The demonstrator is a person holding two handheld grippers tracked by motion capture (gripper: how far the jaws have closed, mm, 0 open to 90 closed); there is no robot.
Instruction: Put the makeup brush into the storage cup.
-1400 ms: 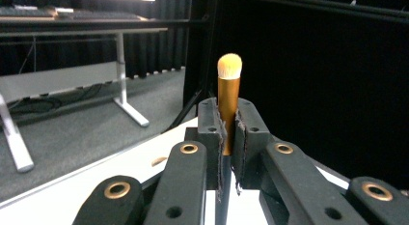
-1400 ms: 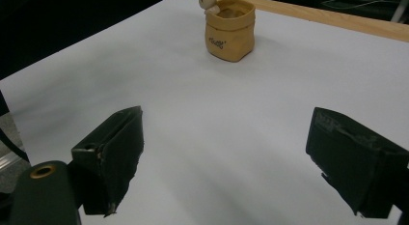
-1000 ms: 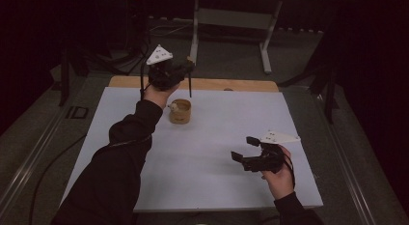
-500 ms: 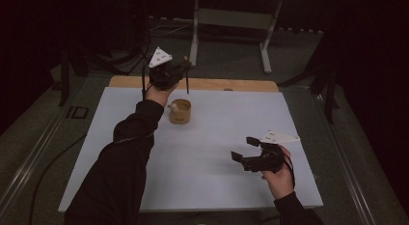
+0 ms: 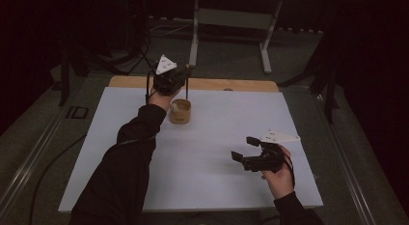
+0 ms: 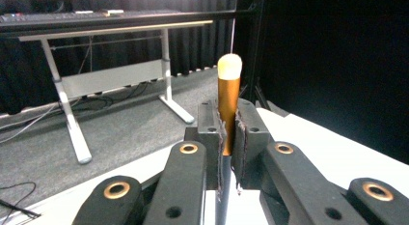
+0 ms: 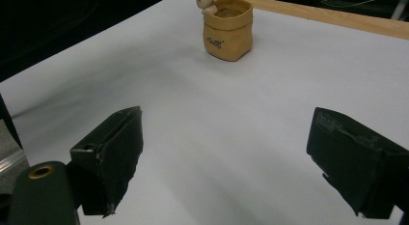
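Note:
My left gripper point(image 5: 179, 79) is over the far side of the table, just behind a small tan pouch point(image 5: 180, 112). In the left gripper view its jaws point(image 6: 230, 138) are shut on an upright brush point(image 6: 228, 102) with a gold barrel and a cream tip. In the high view the brush point(image 5: 187, 85) is a thin dark rod whose lower end hangs close above the pouch. My right gripper point(image 5: 243, 148) hovers low at the near right, open, nothing between its jaws point(image 7: 231, 162). The pouch point(image 7: 227, 34) stands upright with a pale object point(image 7: 206, 2) at its rim.
The white table top point(image 5: 217, 133) has a wooden strip point(image 5: 241, 84) along its far edge. Beyond it a metal desk frame point(image 5: 229, 16) stands on grey carpet. Cables lie on the floor at the far left. The surroundings are dark.
My left hand has come down with the brush, closer to the pouch. The right gripper has stayed where it was, still open.

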